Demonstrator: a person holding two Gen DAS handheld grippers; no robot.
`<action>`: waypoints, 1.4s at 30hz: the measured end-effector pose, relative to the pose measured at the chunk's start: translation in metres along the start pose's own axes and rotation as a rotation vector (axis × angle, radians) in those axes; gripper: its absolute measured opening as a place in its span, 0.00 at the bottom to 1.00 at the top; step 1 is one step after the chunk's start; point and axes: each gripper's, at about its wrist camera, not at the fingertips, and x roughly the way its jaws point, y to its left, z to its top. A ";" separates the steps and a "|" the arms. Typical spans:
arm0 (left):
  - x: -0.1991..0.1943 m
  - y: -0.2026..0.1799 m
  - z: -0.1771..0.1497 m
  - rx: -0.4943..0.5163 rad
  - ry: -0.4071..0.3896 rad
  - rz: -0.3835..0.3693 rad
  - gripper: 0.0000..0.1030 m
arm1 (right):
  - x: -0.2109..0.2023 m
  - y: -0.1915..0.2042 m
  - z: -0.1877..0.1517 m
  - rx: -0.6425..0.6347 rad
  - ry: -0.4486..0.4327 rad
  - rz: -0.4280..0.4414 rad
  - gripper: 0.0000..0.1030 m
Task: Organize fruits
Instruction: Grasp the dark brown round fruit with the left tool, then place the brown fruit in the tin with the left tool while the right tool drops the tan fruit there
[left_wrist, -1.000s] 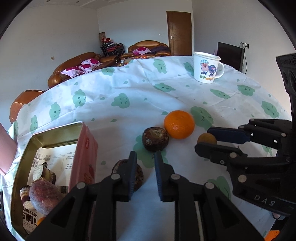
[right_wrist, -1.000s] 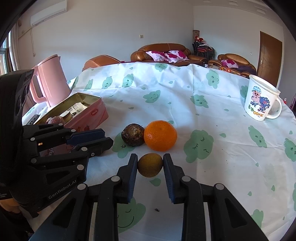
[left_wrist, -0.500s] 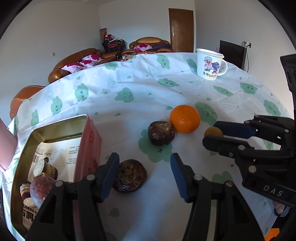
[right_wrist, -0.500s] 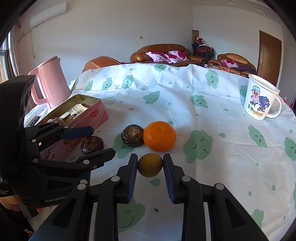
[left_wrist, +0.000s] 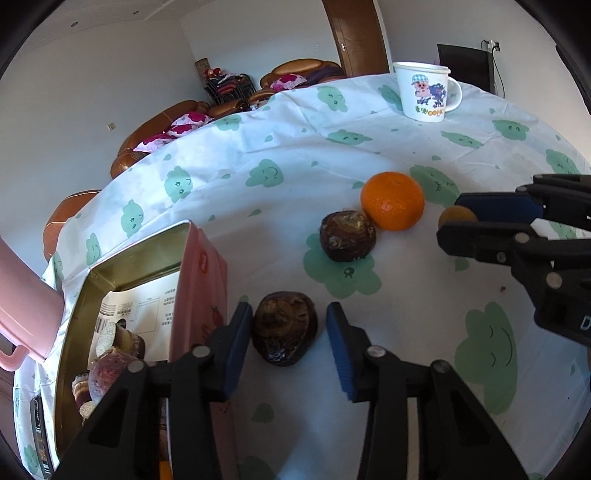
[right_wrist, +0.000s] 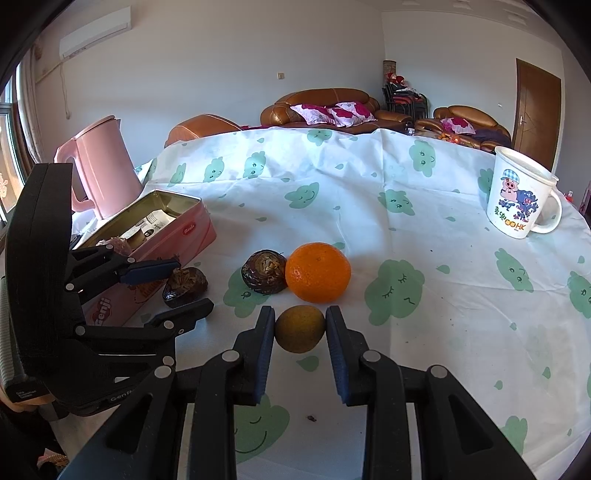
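Fruits lie on a table covered with a white tablecloth (right_wrist: 369, 206) printed with green cloud faces. Nearest in the right wrist view, a small olive-brown fruit (right_wrist: 300, 328) sits on the cloth between the fingers of the right gripper (right_wrist: 300, 332); both blue pads lie against its sides, pinching it. In the left wrist view, a dark wrinkled fruit (left_wrist: 284, 333) sits on the cloth between the fingers of the left gripper (left_wrist: 284, 343). The jaws are spread: the left pad is at the fruit's side, whether touching cannot be told, and a gap remains at the right pad. This fruit lies just beside the outer wall of the pink tin (left_wrist: 201, 280).

Beyond the grippers, a second dark fruit (right_wrist: 264, 271) and an orange (right_wrist: 318, 272) rest side by side, touching or nearly so.

The pink tin is open. It holds printed paper and several dark round items, one purple-red.

Farther back, a pink kettle (right_wrist: 105, 170) stands behind the tin. A white cartoon mug (right_wrist: 521, 197) stands upright at the right, well apart from the fruits.
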 end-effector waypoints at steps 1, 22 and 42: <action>-0.001 0.000 0.000 0.000 -0.003 0.002 0.34 | 0.000 0.000 0.000 0.000 0.000 0.000 0.29; -0.046 0.007 -0.003 -0.146 -0.232 -0.062 0.34 | -0.027 0.003 -0.003 -0.022 -0.148 0.039 0.29; -0.073 0.012 -0.014 -0.215 -0.368 -0.014 0.34 | -0.052 0.012 -0.010 -0.081 -0.291 0.014 0.29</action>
